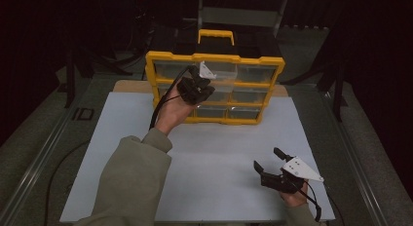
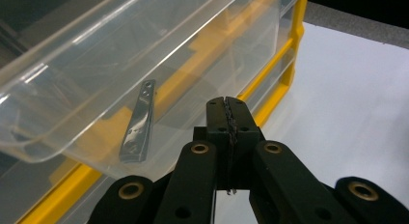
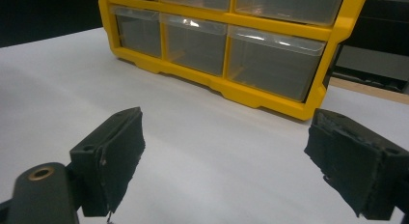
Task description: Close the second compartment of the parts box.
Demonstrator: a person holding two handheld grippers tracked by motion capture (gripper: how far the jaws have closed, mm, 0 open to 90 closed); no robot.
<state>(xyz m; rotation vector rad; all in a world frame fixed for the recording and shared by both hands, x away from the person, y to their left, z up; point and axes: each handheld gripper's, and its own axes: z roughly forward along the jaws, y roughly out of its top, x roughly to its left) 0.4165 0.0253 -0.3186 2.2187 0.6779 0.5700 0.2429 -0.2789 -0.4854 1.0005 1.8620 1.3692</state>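
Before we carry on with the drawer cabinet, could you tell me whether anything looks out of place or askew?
One clear drawer sits pulled out of the yellow cabinet, with a thin metal strip leaning aslant inside it. The left gripper, jaws shut, is beside it. Otherwise nothing stands out.

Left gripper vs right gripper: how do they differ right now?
Jaws: the left gripper is shut, pads pressed together with nothing visible between them; the right gripper stands wide open and empty.
Place: the left gripper is raised at the yellow organizer, beside a pulled-out clear drawer holding a small metal strip; the right gripper sits low over the white board, apart from the organizer.
Shared: both have black jaws, are hand-held, and trail a cable.
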